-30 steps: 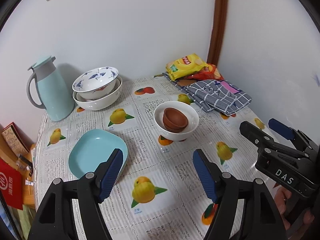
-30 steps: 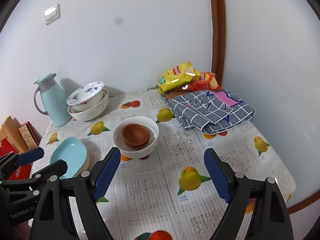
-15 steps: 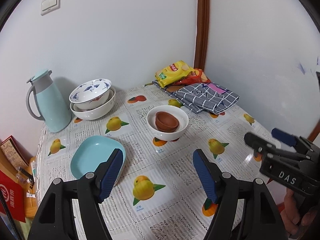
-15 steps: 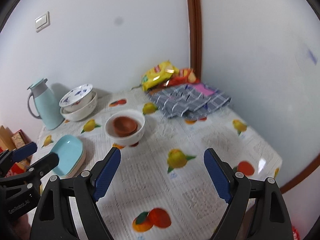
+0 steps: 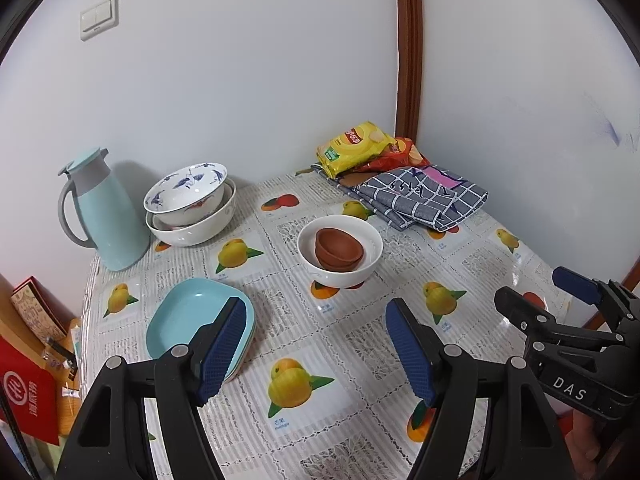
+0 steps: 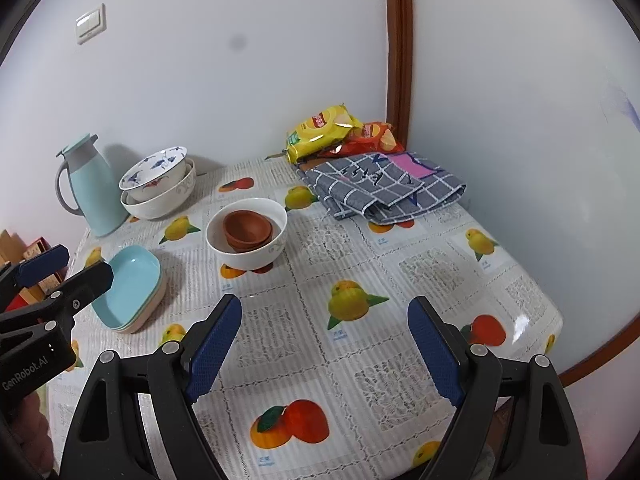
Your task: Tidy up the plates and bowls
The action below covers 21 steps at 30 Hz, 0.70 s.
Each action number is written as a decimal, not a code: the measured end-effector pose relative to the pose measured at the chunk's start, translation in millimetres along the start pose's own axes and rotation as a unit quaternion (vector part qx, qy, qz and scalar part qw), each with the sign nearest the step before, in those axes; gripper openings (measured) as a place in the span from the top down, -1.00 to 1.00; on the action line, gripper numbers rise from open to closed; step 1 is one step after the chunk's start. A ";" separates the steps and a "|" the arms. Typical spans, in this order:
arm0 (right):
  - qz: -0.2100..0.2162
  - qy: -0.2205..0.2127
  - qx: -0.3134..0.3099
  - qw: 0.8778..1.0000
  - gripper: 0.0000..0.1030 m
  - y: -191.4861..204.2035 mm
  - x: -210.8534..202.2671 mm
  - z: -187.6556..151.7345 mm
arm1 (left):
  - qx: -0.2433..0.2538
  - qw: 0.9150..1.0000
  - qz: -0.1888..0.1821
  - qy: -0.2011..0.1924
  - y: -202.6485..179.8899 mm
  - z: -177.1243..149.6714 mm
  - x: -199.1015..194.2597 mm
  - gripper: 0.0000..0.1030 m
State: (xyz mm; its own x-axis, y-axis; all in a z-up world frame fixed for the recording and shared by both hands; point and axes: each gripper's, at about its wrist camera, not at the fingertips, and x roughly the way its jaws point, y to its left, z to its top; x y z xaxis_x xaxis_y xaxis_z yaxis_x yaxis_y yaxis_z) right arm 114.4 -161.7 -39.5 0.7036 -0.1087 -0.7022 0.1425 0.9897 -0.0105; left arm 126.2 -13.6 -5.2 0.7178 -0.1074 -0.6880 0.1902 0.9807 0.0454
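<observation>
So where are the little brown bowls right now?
The brown bowls sit nested inside the white bowl mid-table, between the blue plates and the checked cloth.

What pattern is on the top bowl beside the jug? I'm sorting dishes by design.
White with blue painted birds, on the top bowl; the left wrist view shows it best.

cups in bowl | plates left | jug behind

Both tongs now sit farther back from the white bowl, so more of the table shows.
</observation>
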 end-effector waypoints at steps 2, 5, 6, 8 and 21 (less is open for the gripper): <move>-0.001 -0.003 -0.002 1.000 -0.64 -0.3 -0.2 2.5 | -0.002 1.000 0.004 0.004 -0.7 1.8 2.6 -0.37; 0.005 -0.008 -0.006 1.000 -0.64 -0.8 -0.1 6.9 | -0.006 1.000 0.009 0.006 -1.0 5.0 7.3 -0.37; 0.008 -0.010 -0.009 1.000 -0.64 -0.8 0.5 9.4 | -0.008 1.000 0.012 0.007 -0.7 5.6 8.9 -0.37; 0.008 -0.012 -0.016 1.000 -0.64 0.2 1.7 13.4 | -0.010 1.000 0.015 0.008 -0.6 7.3 12.1 -0.37; 0.023 -0.023 -0.010 0.999 -0.64 -2.5 22.4 36.5 | -0.020 0.999 0.035 0.013 3.9 21.8 36.9 -0.37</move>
State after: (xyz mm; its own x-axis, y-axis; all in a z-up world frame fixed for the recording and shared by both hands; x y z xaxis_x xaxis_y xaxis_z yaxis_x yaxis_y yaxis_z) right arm 155.2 -169.9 -29.2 0.7400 -0.0658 -0.6693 0.0944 0.9955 0.0065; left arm 168.0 -17.3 -14.6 0.7109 -0.0356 -0.7024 0.1130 0.9915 0.0641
